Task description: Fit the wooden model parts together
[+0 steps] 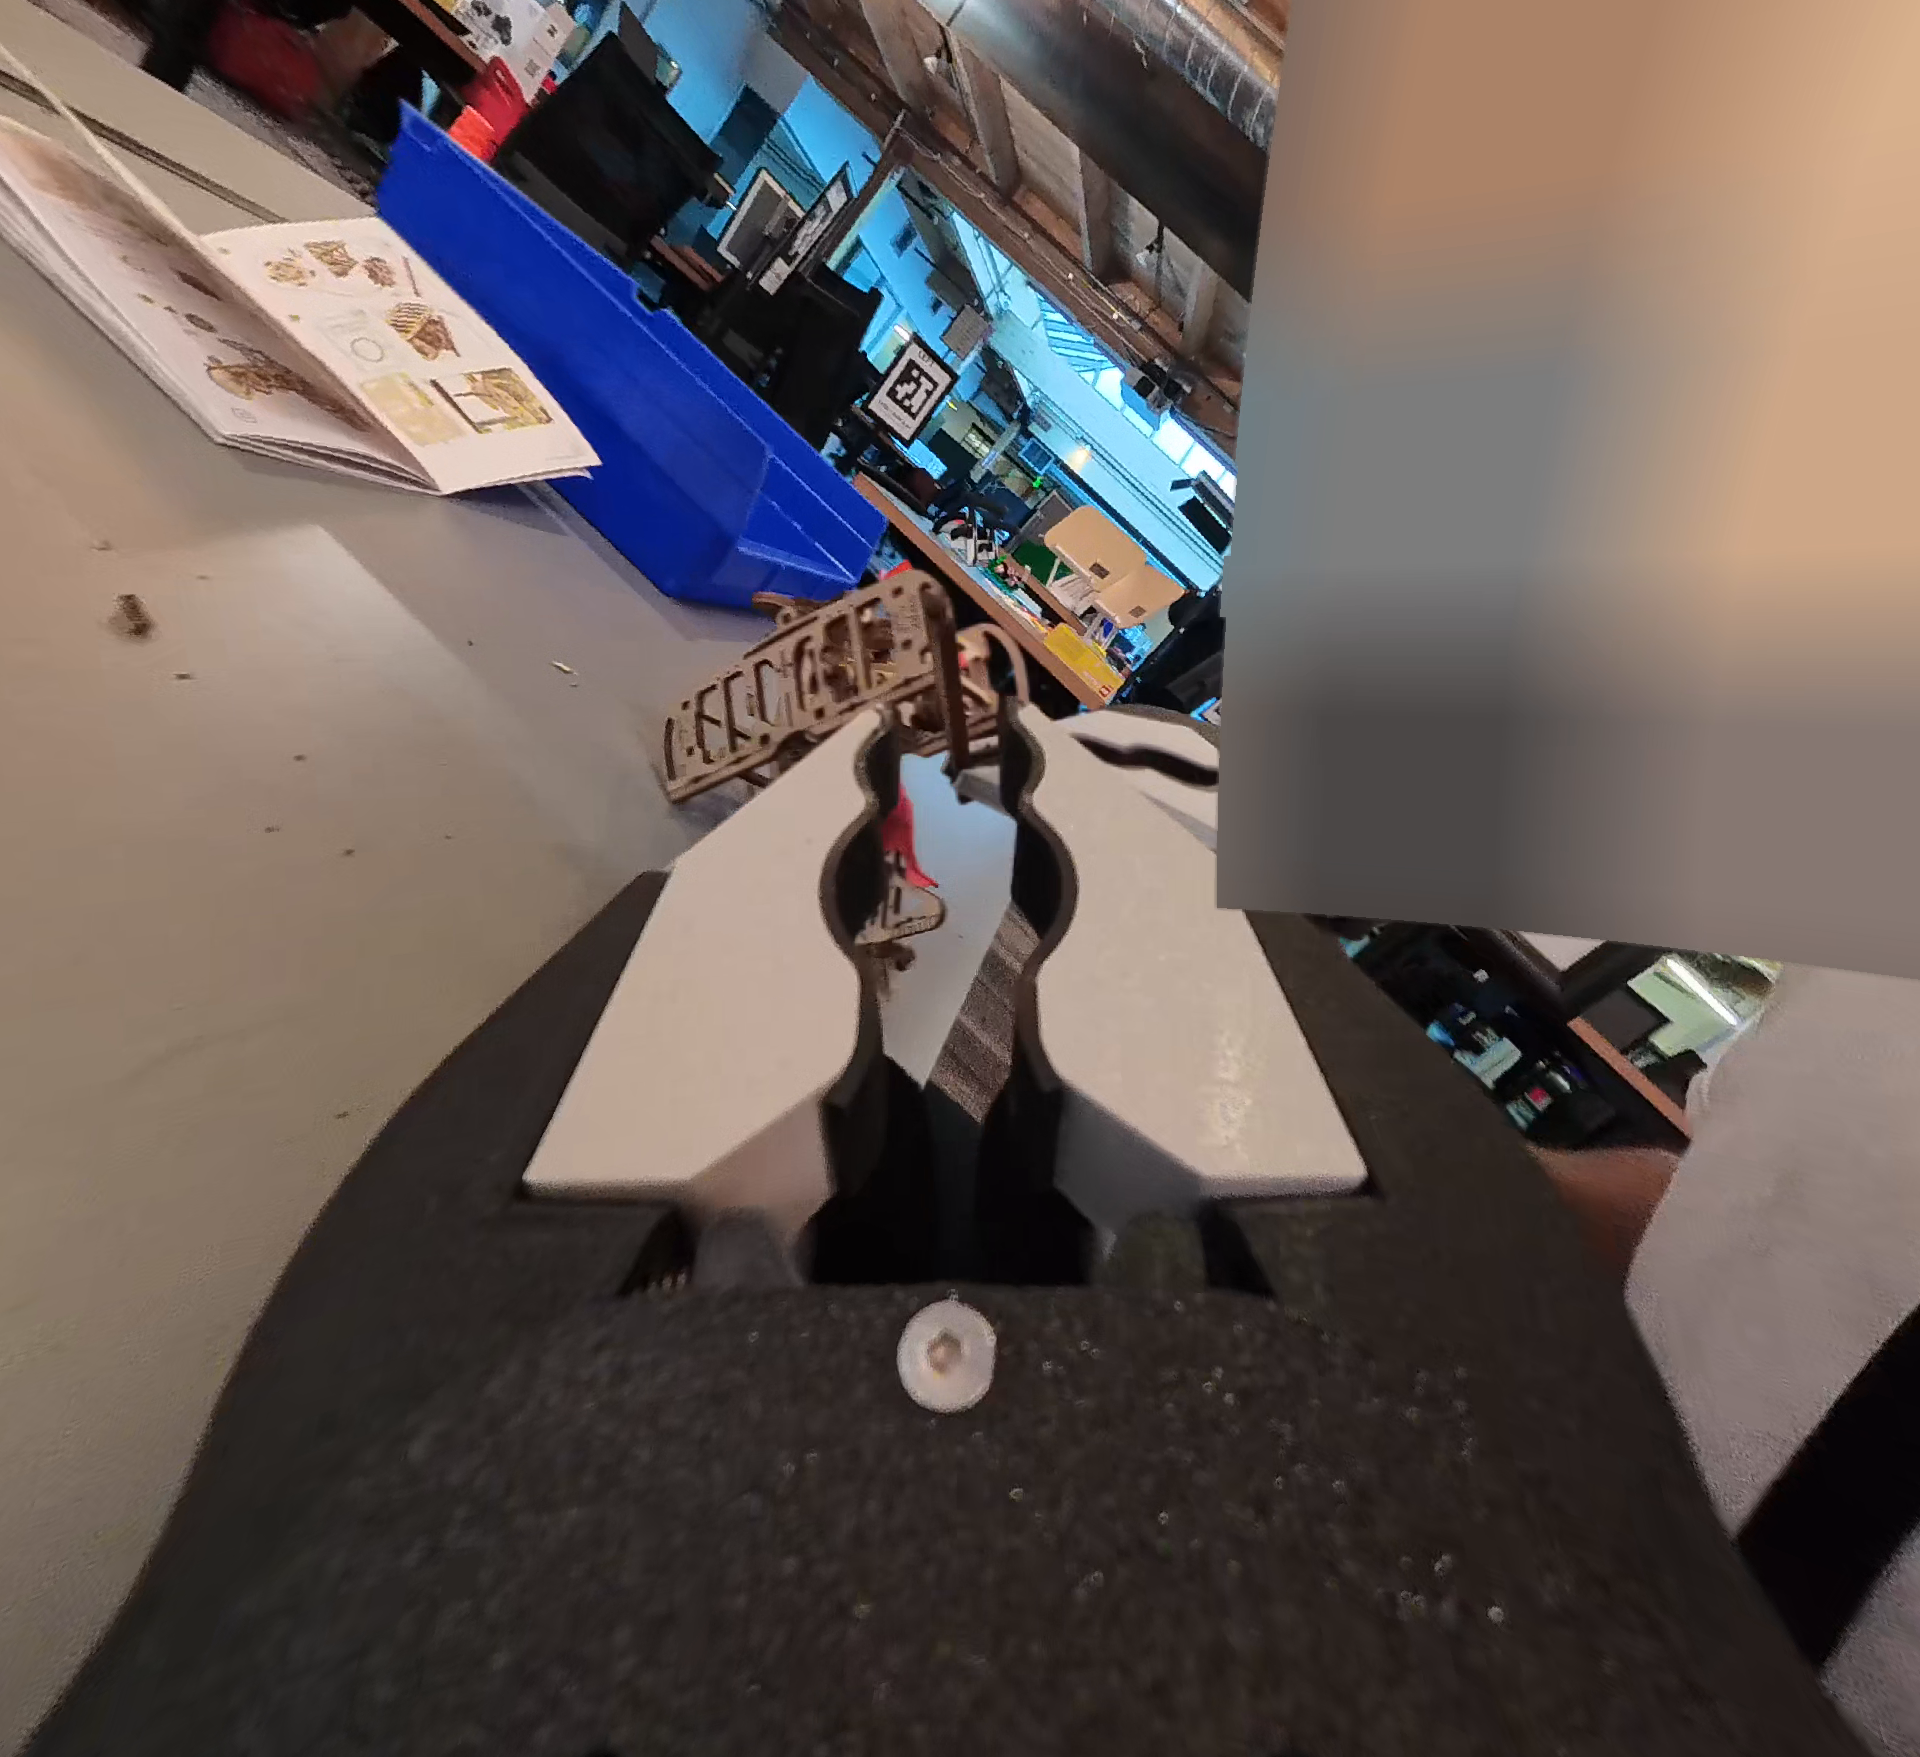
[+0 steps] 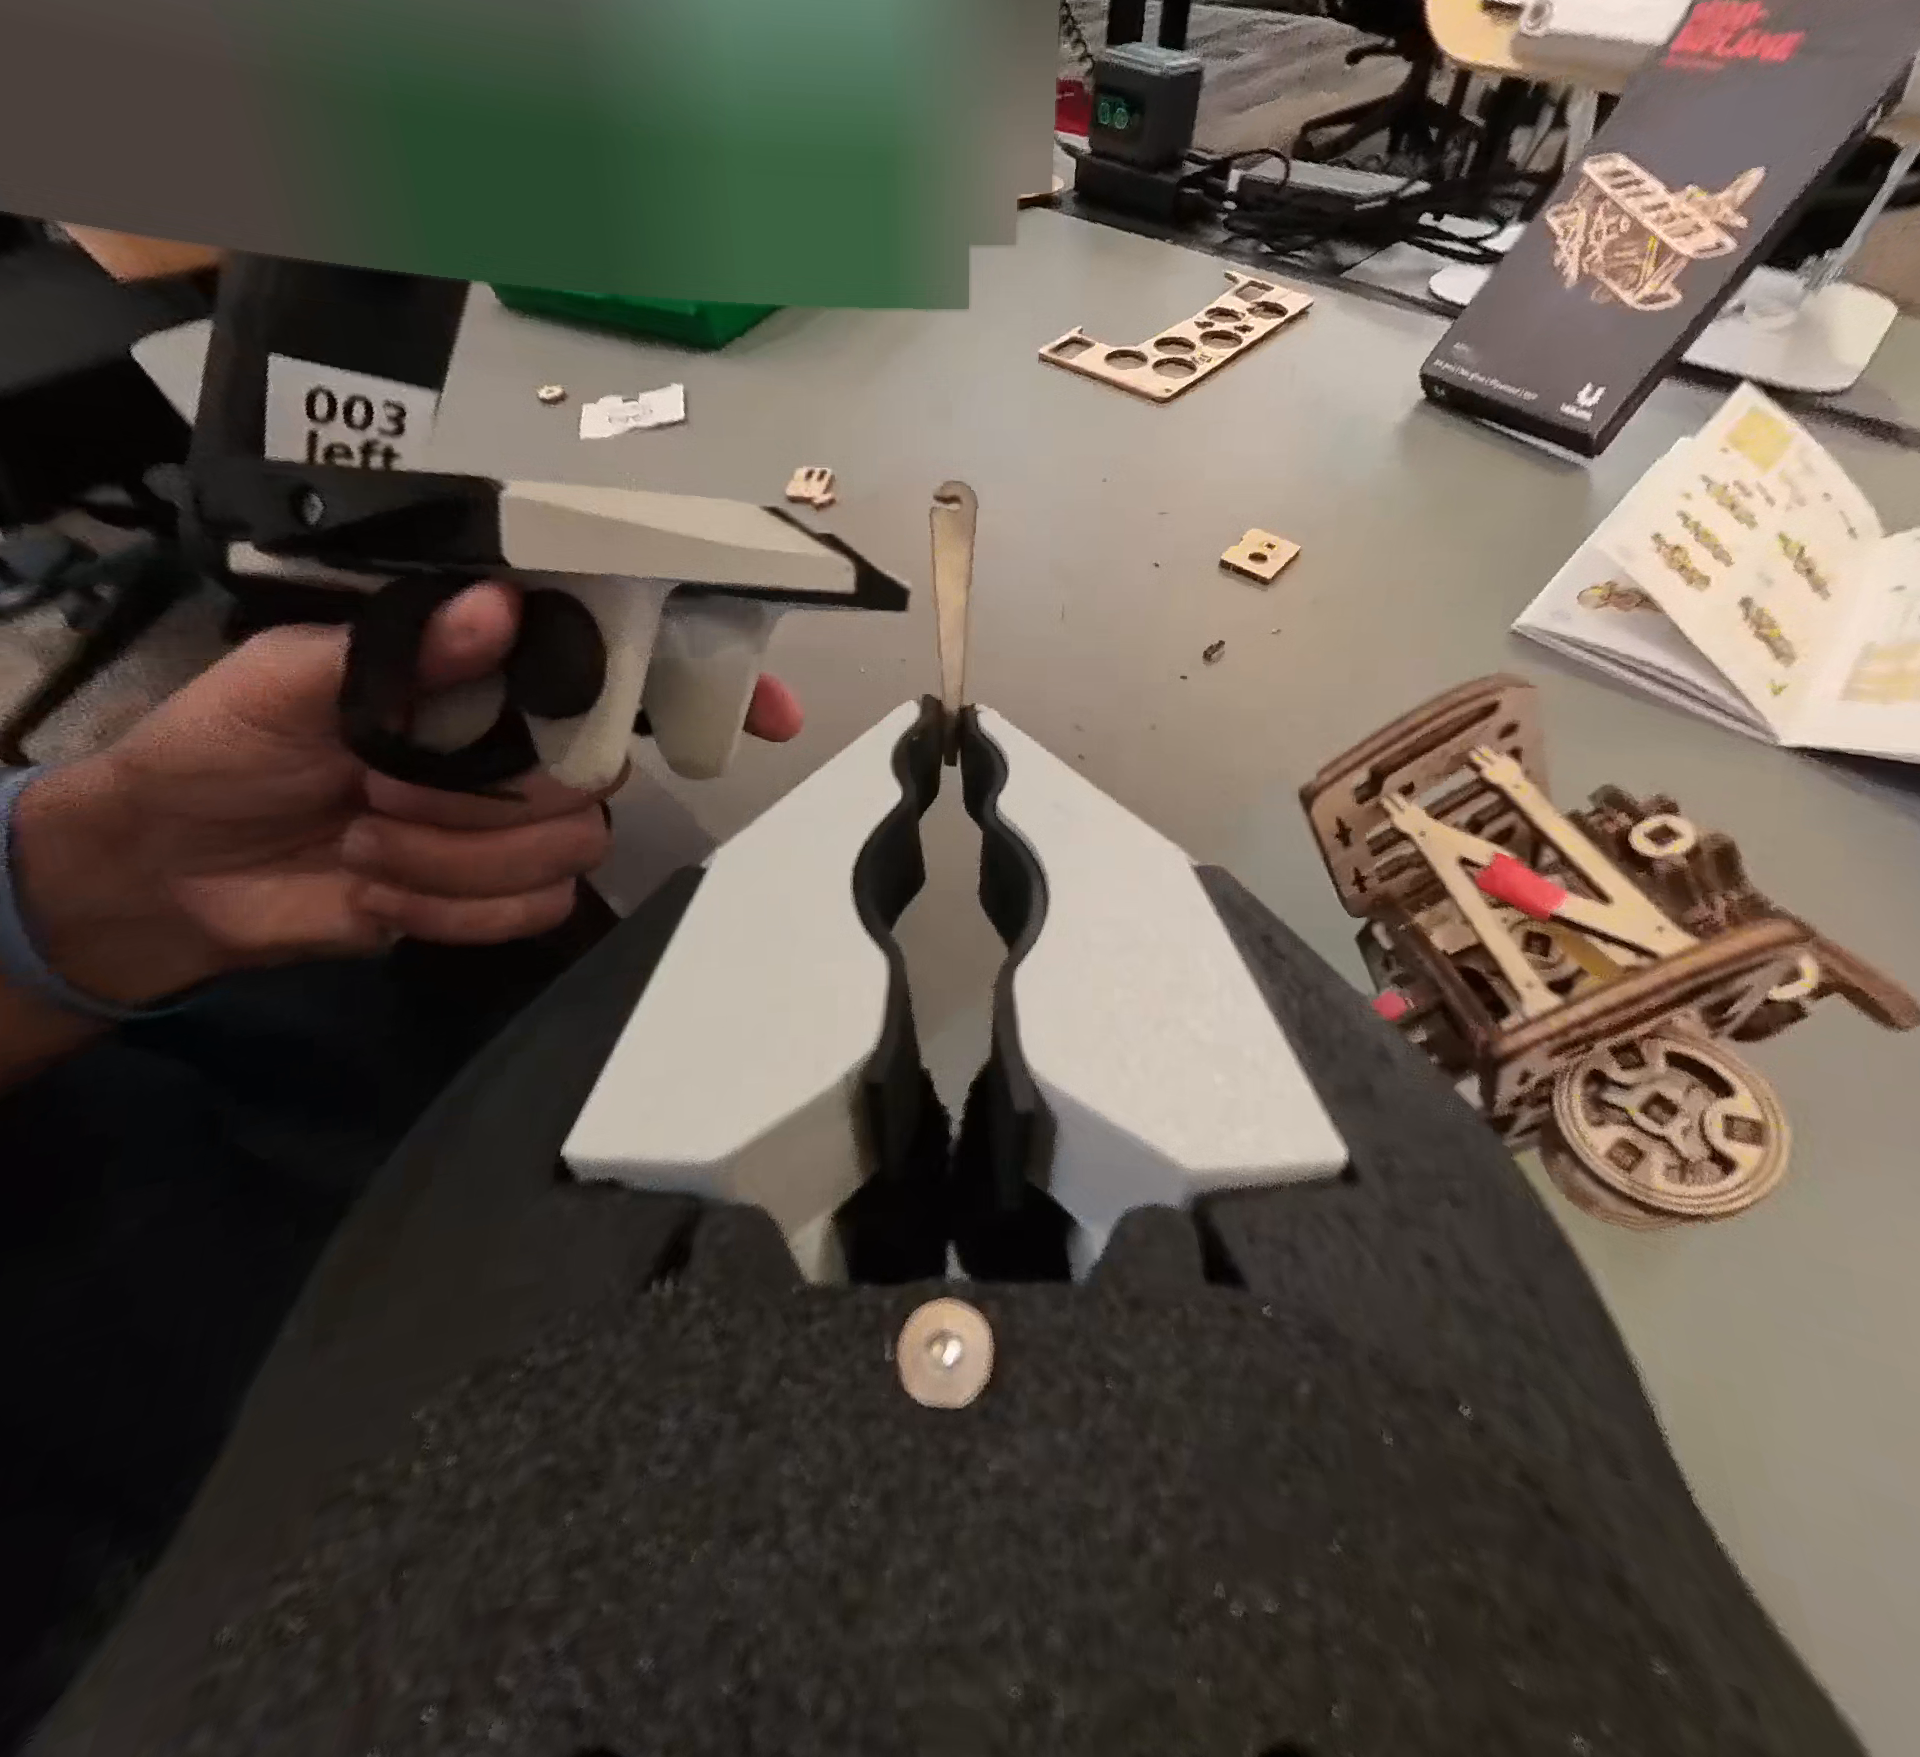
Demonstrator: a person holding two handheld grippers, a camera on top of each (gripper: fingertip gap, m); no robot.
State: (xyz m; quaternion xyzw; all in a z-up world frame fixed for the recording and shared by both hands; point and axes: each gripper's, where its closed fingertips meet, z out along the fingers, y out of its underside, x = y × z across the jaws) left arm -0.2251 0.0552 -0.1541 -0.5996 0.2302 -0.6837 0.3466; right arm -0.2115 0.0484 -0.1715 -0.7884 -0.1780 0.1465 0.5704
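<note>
The wooden model (image 2: 1558, 959), a small vehicle frame with a spoked wheel and a red tube, lies on the grey table (image 2: 1143, 481) right of my right gripper. My right gripper (image 2: 951, 725) is shut on a thin wooden strip (image 2: 954, 606) with a hooked end that stands upright. My left gripper (image 1: 948, 741) is slightly open and empty. The model (image 1: 821, 689) lies just beyond its tips and shows through the gap. A hand holds the left gripper (image 2: 873, 587) level at the left of the right wrist view, its tip close to the strip.
A blue bin (image 1: 623, 357) and an open instruction booklet (image 1: 291, 336) lie at the far left. A wooden sheet with round holes (image 2: 1174, 336), small loose wooden pieces (image 2: 1259, 554), a black box (image 2: 1662, 180) and the booklet (image 2: 1745, 585) lie beyond the right gripper.
</note>
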